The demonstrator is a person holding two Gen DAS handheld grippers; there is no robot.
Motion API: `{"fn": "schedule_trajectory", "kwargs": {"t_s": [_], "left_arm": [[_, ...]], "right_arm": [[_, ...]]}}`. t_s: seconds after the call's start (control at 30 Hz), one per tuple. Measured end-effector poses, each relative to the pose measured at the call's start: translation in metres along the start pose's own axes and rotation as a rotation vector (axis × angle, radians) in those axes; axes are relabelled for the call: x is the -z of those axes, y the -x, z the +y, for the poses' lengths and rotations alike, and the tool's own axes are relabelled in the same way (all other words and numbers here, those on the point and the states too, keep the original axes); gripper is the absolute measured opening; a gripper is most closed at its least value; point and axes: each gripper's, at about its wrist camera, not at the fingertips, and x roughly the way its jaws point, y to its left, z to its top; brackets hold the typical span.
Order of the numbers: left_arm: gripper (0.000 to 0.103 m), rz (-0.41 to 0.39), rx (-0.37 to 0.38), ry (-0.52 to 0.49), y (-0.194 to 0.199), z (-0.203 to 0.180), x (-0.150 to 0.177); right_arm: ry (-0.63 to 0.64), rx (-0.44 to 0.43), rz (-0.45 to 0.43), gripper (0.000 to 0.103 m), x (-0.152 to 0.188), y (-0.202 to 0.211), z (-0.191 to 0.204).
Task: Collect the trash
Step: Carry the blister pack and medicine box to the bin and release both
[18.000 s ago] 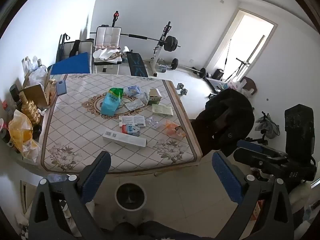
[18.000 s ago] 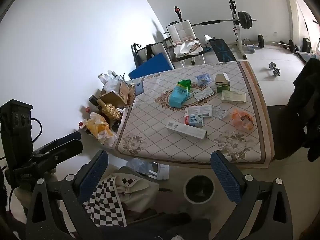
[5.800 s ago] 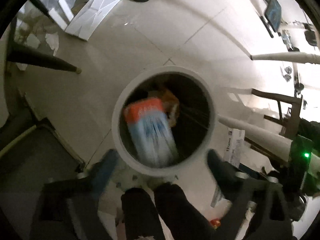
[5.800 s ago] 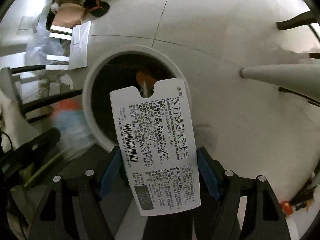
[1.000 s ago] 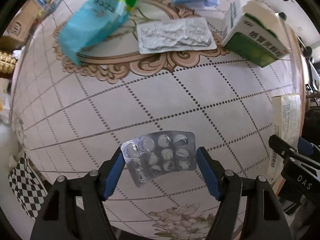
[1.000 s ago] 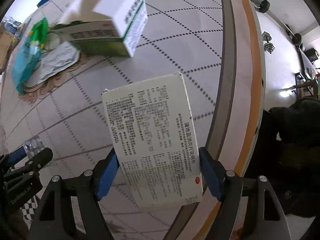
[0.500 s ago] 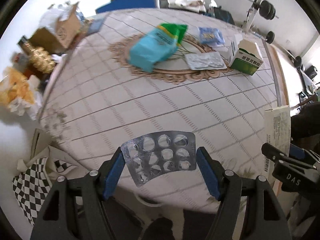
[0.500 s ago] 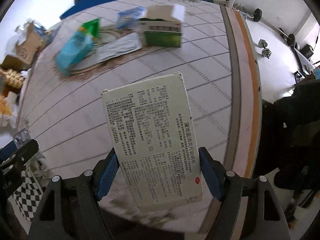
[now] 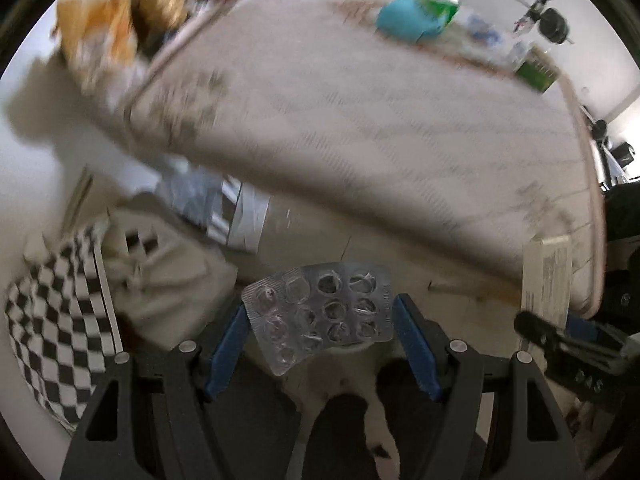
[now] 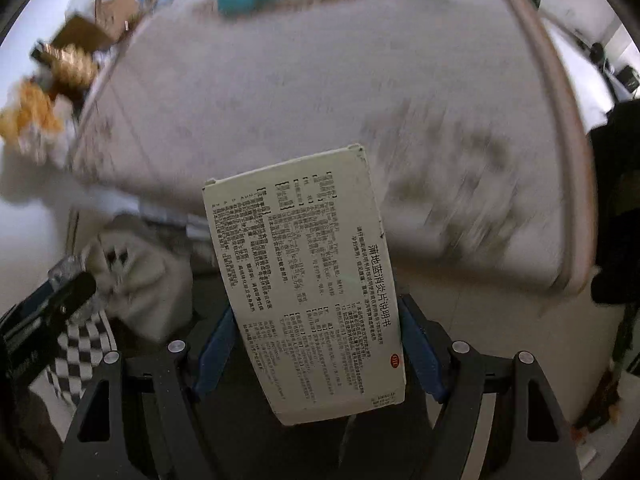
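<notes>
1. Left wrist view: our left claw [image 9: 320,340] pinches one blister pack [image 9: 318,312] by its side edges, low in the centre of the frame. It is a flat, silvery foil-and-plastic sheet with about a dozen round pockets, its long axis running left to right and tilted slightly.
2. The worktop [image 9: 380,140] fills the upper half, badly blurred. At its top edge lie one teal pouch [image 9: 404,22] and one green-and-white carton [image 9: 536,68].
3. One checkered cloth [image 9: 52,320] sits at lower left.
4. Right wrist view: our right claw [image 10: 316,344] clamps one folded leaflet [image 10: 304,280], a matte off-white rectangle densely printed in black. Its long axis runs from the bottom centre up toward the worktop, leaning left.
</notes>
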Motion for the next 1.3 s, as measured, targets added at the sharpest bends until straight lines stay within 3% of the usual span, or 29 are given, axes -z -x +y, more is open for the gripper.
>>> {"fn": "schedule_trajectory", "kwargs": {"t_s": [0.17,0.3,0.6,0.7,0.87,0.9,0.93,1.0,1.2,1.3], "left_arm": [[0.070,0.139,0.034,0.082,-0.086,0.034,0.032],[0.070,0.241,0.084,0.137,-0.180,0.045,0.046],[0.071,0.430,0.339,0.222,-0.394,0.038,0.062],[0.073,0.437,0.367,0.233,-0.432,0.039,0.068],[0.078,0.429,0.364,0.278,-0.461,0.050,0.081],[0.094,0.425,0.352,0.291,-0.462,0.053,0.085],[0.101,0.420,0.342,0.302,-0.464,0.055,0.088],[0.101,0.388,0.303,0.315,-0.459,0.062,0.092],[0.101,0.283,0.124,0.262,-0.423,0.067,0.097],[0.101,0.265,0.108,0.245,-0.408,0.064,0.099]], "right_arm": [[-0.001,-0.005,0.140,0.079,0.036,-0.087,0.007],[-0.040,-0.023,0.219,0.079,0.051,-0.177,-0.004],[-0.163,-0.056,0.269,0.079,0.034,-0.364,-0.048],[-0.141,-0.060,0.272,0.079,0.028,-0.414,-0.056],[-0.101,-0.095,0.291,0.080,0.022,-0.469,-0.059],[-0.096,-0.122,0.300,0.084,0.022,-0.478,-0.059],[-0.098,-0.140,0.304,0.100,0.023,-0.482,-0.060],[-0.096,-0.156,0.290,0.103,0.024,-0.484,-0.062],[0.006,-0.050,0.239,0.103,0.032,-0.463,-0.050],[0.060,0.038,0.200,0.103,0.036,-0.442,-0.044]]}}
